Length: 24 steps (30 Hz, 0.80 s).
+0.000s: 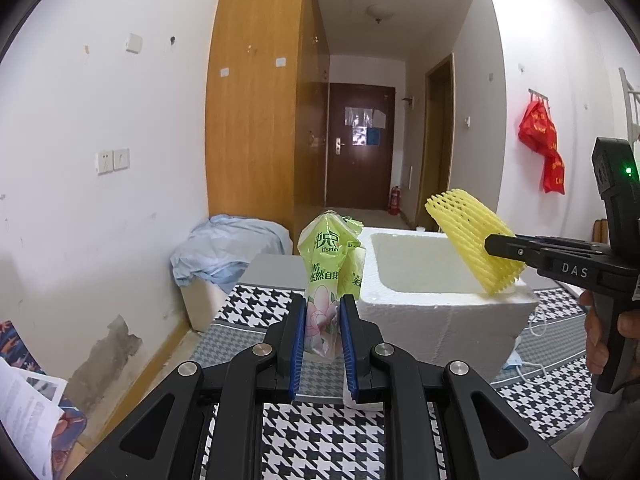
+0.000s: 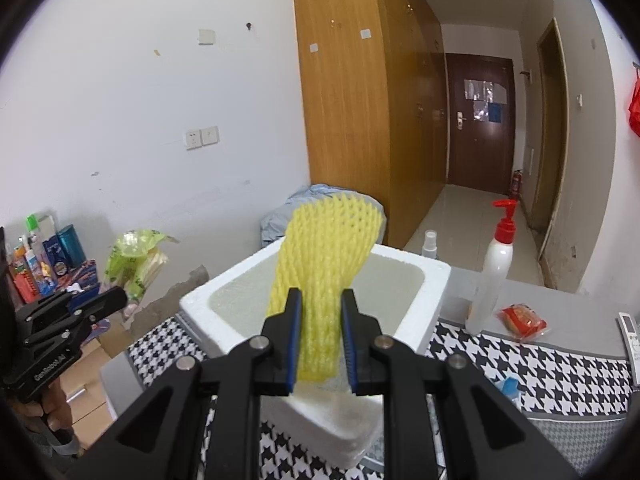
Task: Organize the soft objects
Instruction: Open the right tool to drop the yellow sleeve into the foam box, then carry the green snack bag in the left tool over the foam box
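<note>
My left gripper (image 1: 323,312) is shut on a green plastic tissue pack (image 1: 326,264) and holds it upright above the houndstooth cloth, just left of a white foam box (image 1: 448,308). My right gripper (image 2: 321,308) is shut on a yellow foam fruit net (image 2: 324,256) and holds it over the open foam box (image 2: 428,296). In the left wrist view the right gripper (image 1: 496,246) reaches in from the right, with the net (image 1: 468,236) above the box's right rim. In the right wrist view the left gripper (image 2: 116,300) holds the green pack (image 2: 136,256) at the left.
The table wears a black-and-white houndstooth cloth (image 1: 344,440). A white pump bottle with a red top (image 2: 494,272), a small spray bottle (image 2: 430,244), a red snack packet (image 2: 522,320) and a remote (image 2: 631,336) lie right of the box. A blue cloth pile (image 1: 228,252) sits behind.
</note>
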Each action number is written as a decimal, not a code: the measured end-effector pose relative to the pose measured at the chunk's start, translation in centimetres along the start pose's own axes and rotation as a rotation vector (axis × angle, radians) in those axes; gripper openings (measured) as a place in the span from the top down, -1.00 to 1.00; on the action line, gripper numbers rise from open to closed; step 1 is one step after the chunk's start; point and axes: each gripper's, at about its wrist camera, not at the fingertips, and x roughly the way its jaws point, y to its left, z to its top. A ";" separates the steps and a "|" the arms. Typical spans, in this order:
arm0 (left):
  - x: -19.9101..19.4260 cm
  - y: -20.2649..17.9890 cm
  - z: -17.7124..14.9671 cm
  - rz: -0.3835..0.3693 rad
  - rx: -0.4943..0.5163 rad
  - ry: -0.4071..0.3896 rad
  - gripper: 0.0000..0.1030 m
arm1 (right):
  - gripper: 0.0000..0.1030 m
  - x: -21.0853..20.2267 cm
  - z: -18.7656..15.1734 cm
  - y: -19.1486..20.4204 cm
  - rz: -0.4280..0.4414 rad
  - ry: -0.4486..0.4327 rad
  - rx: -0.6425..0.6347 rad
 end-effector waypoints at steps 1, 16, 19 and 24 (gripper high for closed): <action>0.1 0.0 0.0 0.000 -0.003 0.002 0.64 | 0.56 0.3 -0.1 0.0 -0.006 0.012 -0.002; -0.4 -0.3 0.6 -0.012 0.002 -0.016 0.64 | -0.77 -0.2 -0.7 1.1 -0.035 0.010 -0.050; -0.7 -0.2 1.0 -0.035 -0.022 -0.023 0.64 | -0.81 -0.7 -0.9 1.0 -0.035 0.006 -0.048; -0.7 -0.9 1.6 -0.054 -0.011 -0.031 0.64 | -0.94 -1.7 -0.9 0.9 -0.034 -0.012 -0.046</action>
